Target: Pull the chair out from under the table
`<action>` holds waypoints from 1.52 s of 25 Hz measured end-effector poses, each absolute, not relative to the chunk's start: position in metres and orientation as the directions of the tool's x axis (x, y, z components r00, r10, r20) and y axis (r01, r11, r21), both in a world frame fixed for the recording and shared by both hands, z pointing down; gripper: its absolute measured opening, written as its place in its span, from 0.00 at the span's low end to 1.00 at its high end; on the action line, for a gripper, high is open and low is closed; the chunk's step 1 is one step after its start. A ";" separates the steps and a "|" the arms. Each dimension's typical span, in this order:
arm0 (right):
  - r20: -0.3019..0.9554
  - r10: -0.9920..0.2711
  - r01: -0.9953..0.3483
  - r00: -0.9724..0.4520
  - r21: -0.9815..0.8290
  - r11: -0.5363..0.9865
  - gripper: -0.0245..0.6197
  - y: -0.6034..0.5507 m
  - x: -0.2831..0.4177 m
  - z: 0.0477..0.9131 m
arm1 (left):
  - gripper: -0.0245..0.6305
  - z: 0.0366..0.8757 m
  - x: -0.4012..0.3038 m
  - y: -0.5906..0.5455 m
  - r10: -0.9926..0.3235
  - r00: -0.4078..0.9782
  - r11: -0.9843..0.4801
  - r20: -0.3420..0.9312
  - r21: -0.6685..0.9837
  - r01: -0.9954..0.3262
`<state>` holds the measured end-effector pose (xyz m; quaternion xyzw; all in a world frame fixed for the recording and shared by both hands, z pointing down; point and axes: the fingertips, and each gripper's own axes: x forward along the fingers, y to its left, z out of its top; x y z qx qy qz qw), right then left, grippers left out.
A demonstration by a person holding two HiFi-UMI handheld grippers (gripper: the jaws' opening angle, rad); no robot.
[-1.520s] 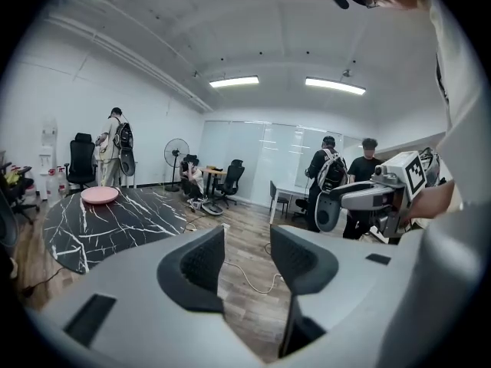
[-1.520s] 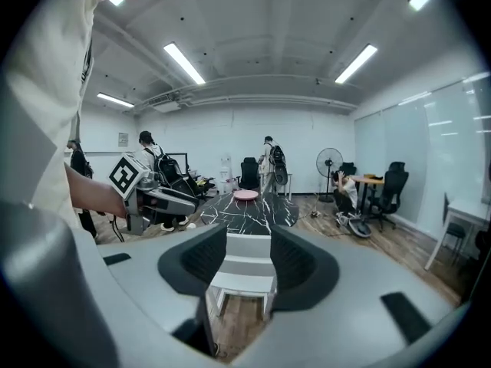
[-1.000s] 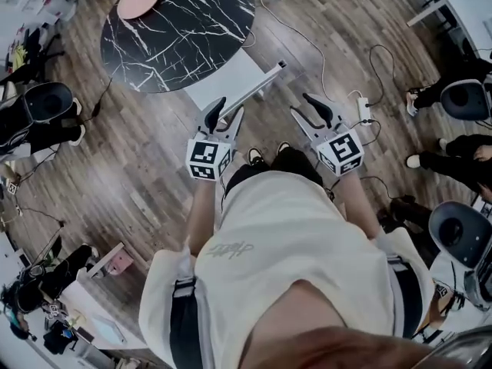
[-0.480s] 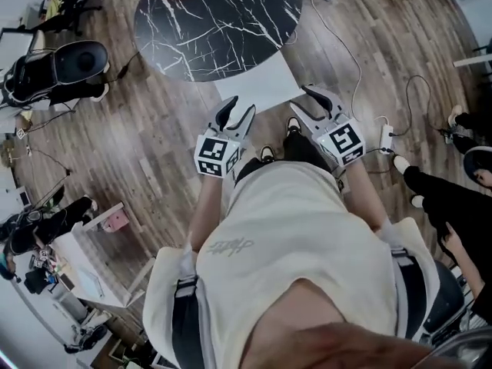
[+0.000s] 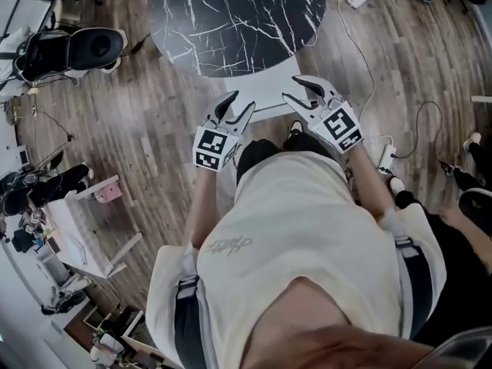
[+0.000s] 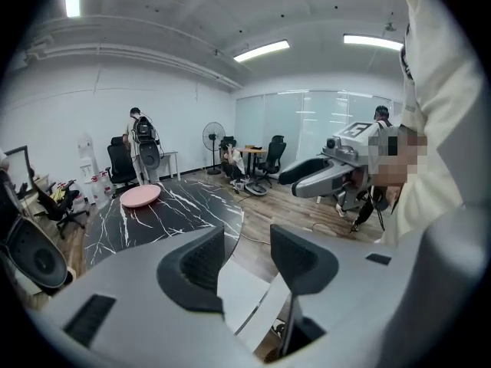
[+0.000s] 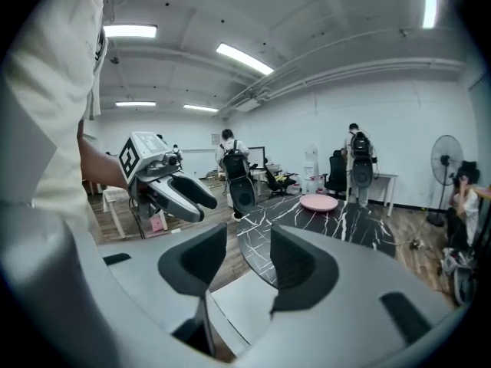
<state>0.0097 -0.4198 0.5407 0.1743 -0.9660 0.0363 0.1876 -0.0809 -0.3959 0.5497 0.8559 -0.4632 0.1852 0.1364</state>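
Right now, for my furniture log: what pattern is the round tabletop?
The tabletop: black with white veining; clearest in head view.

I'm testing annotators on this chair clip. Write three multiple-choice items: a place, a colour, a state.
1. Where is the white square-seated chair? A) tucked at the round black marble-look table's edge B) tipped over on the floor C) on the table
2. The flat round dish on the table is: A) green B) pink C) blue
3. The left gripper and right gripper are: A) shut on the chair B) shut on the dish C) open, empty
1A, its seat meets the tabletop's rim; 2B, pink in both gripper views; 3C, jaws apart, gripping nothing.
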 end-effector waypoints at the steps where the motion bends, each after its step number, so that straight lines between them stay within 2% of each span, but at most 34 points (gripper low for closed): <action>1: 0.392 -0.284 -0.310 -0.875 -0.002 0.951 0.32 -0.417 0.006 0.545 | 0.35 0.555 -0.081 -0.395 -0.733 0.500 -0.537 0.461 0.058 -0.841; 4: 0.455 -0.176 -0.188 -0.873 0.019 0.982 0.32 -0.407 -0.006 0.558 | 0.35 0.573 -0.078 -0.388 -0.688 0.504 -0.574 0.522 0.033 -0.818; 11: 0.628 -0.041 0.015 -0.777 0.084 0.996 0.34 -0.388 -0.031 0.601 | 0.35 0.628 -0.066 -0.360 -0.469 0.540 -0.723 0.699 0.047 -0.689; 15: 0.747 0.057 0.174 -0.662 0.080 0.982 0.34 -0.368 -0.033 0.637 | 0.35 0.668 -0.060 -0.347 -0.348 0.484 -0.805 0.803 0.009 -0.594; 19: 0.829 0.071 0.284 -0.554 0.108 0.953 0.35 -0.358 -0.034 0.668 | 0.35 0.703 -0.060 -0.340 -0.235 0.414 -0.867 0.880 0.002 -0.498; 30: 0.929 0.078 0.434 -0.363 0.094 0.896 0.35 -0.339 -0.041 0.733 | 0.35 0.742 -0.053 -0.336 -0.140 0.368 -0.913 0.919 0.024 -0.408; 34: 0.950 0.076 0.437 -0.303 0.067 0.897 0.22 -0.334 -0.038 0.744 | 0.34 0.749 -0.050 -0.332 -0.122 0.352 -0.919 0.928 0.028 -0.393; 36: 0.954 0.062 0.429 -0.294 0.073 0.901 0.19 -0.334 -0.037 0.744 | 0.30 0.750 -0.049 -0.332 -0.136 0.343 -0.920 0.929 0.010 -0.392; 38: 0.955 0.042 0.418 -0.292 0.088 0.904 0.18 -0.334 -0.038 0.746 | 0.19 0.749 -0.049 -0.333 -0.163 0.332 -0.920 0.929 -0.021 -0.392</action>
